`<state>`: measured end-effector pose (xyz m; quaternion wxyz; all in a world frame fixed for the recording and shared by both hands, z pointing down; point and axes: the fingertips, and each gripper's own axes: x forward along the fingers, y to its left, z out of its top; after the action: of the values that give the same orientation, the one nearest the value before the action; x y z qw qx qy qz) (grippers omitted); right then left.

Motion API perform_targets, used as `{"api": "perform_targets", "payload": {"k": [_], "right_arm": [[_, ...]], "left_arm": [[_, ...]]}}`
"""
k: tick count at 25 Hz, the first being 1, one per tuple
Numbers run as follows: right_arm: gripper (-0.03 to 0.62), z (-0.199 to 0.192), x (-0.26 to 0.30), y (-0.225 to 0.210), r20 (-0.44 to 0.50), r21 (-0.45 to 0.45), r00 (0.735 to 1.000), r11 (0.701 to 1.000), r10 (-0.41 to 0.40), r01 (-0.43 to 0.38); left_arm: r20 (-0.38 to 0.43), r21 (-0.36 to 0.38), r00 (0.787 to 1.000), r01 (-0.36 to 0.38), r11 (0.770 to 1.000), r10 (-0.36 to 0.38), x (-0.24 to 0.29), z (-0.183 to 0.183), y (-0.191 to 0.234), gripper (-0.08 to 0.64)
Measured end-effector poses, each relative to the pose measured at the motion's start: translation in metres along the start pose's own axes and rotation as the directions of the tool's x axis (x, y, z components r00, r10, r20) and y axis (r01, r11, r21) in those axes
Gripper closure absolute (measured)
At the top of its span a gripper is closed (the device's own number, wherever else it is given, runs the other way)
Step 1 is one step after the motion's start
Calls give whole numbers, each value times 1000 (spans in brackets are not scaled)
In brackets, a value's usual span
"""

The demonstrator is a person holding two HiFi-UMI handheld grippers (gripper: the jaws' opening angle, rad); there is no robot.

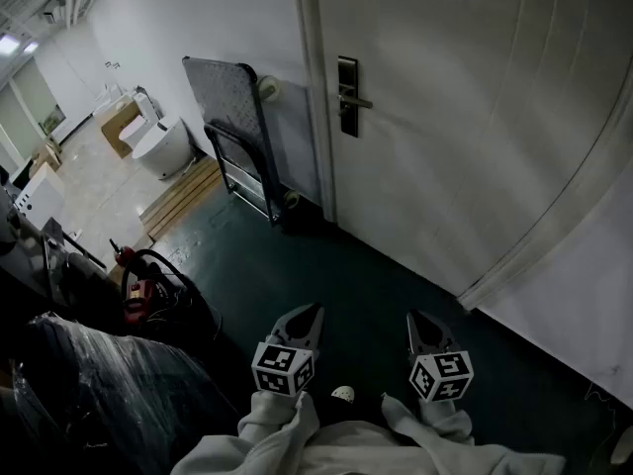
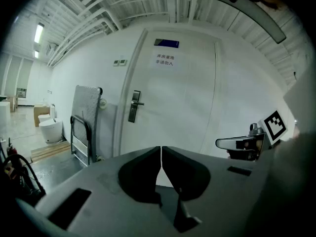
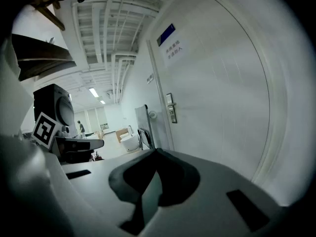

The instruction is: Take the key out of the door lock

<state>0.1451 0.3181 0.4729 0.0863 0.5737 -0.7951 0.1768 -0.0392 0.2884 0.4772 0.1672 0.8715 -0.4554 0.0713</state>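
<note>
The white door (image 1: 465, 117) stands shut ahead of me, with a dark lock plate and lever handle (image 1: 348, 96) on its left edge. A key in the lock is too small to make out in any view. My left gripper (image 1: 309, 311) and right gripper (image 1: 414, 318) hang low in front of me, side by side over the dark floor and well short of the door. Both are shut with nothing between the jaws. The left gripper view shows the lock plate (image 2: 134, 105) far ahead above the closed jaws (image 2: 161, 149). In the right gripper view the lock plate (image 3: 171, 107) is up and right of the closed jaws (image 3: 156, 151).
A folded platform trolley (image 1: 241, 137) leans on the wall just left of the door. Further left are a wooden pallet (image 1: 184, 194) and white toilets (image 1: 160, 146). A red tool with black cables (image 1: 140, 290) and a plastic-wrapped bundle (image 1: 89, 384) lie at my left. A person (image 3: 80, 127) stands far off.
</note>
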Motion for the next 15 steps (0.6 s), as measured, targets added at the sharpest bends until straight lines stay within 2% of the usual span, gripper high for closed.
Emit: {"api": "perform_targets", "payload": {"k": [5, 15], "right_arm": [[540, 2, 5, 6, 10, 8, 1000, 1000, 0, 0], [540, -7, 10, 23, 12, 8, 1000, 1000, -17, 17]], "left_arm": [[11, 25, 1000, 14, 1000, -14, 2, 1, 3, 540], [9, 23, 999, 36, 999, -36, -5, -9, 16, 540]]}}
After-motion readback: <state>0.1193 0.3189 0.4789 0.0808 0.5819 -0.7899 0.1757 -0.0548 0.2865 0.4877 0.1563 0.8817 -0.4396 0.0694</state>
